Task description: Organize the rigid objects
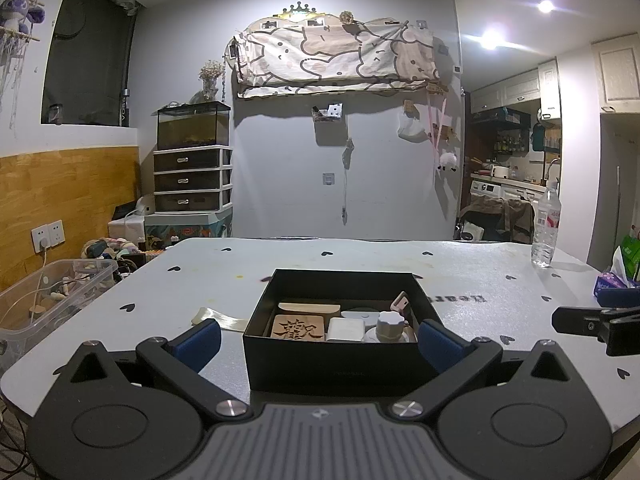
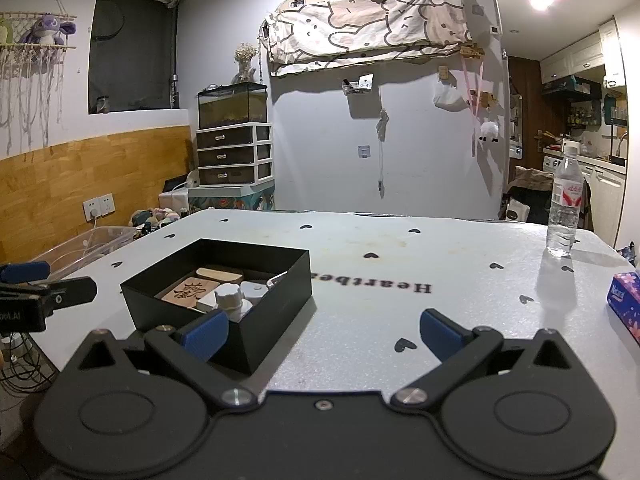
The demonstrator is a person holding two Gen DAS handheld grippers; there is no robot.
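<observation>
Left gripper [image 1: 318, 340]: fingers spread wide, holding nothing; blue pads sit on either side of the box's near wall, apart from it.
Right gripper [image 2: 320, 334]: fingers spread wide, holding nothing; left pad lies in front of the box's near right corner, right pad over bare table.
Black box [image 1: 344, 364]: open-topped, on the table, near centre; left of the right gripper.
Box contents: carved wooden coaster [image 1: 298, 328] near left; wooden block [image 1: 308, 307] behind it; white rectangular piece [image 1: 346, 329] at centre; white knob-topped piece [image 1: 390, 324] near right; pink item [image 1: 401, 303] leaning at far right.
Table [image 2: 400, 312]: pale cover with black hearts.
Water bottle [image 2: 564, 204]: upright, far right corner, well apart from the box.
Tissue pack [image 2: 624, 300]: right edge.
</observation>
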